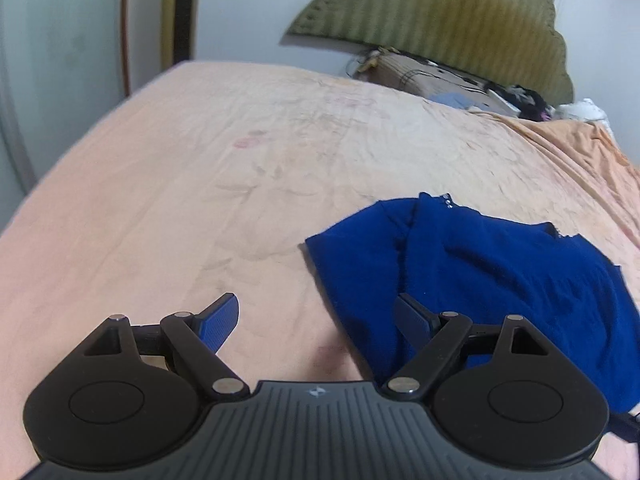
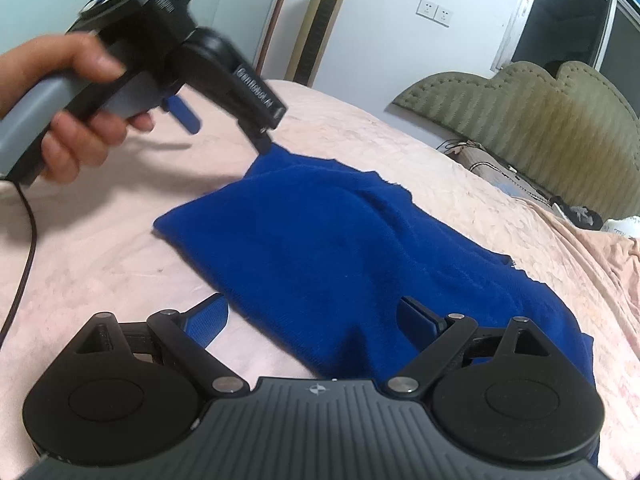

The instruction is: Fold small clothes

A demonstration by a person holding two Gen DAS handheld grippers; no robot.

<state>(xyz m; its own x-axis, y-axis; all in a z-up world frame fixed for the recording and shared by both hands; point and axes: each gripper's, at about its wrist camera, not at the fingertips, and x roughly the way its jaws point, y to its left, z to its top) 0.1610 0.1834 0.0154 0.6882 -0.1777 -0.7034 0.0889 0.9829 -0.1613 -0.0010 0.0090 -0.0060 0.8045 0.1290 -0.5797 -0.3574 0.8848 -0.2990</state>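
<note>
A dark blue knitted garment (image 2: 340,248) lies crumpled on a bed covered with a pale pink sheet (image 1: 180,184). It sits toward the near side of the bed, its cloth bunched into soft folds, with a ragged edge along the far side and a few small shiny studs near one corner in the left wrist view.

The left gripper (image 1: 316,320) hangs over the bed with its jaws wide apart and nothing between them. Its left finger is over bare sheet, while its right finger is over the near left part of the garment (image 1: 480,272); whether that finger touches the cloth cannot be told. In the right wrist view a hand (image 2: 76,120) holds this gripper by its grey handle, and one fingertip is at the far corner of the garment. A black cable (image 2: 24,232) trails from the handle across the sheet.

The right gripper (image 2: 312,316) is also spread wide and holds nothing. Its left finger is over the sheet just beside the garment's near edge, its right finger over the cloth.

Beyond the bed stand an olive padded headboard (image 2: 540,120), a white wall with two sockets (image 2: 434,12), and a tall gold tower fan (image 2: 320,24).
</note>
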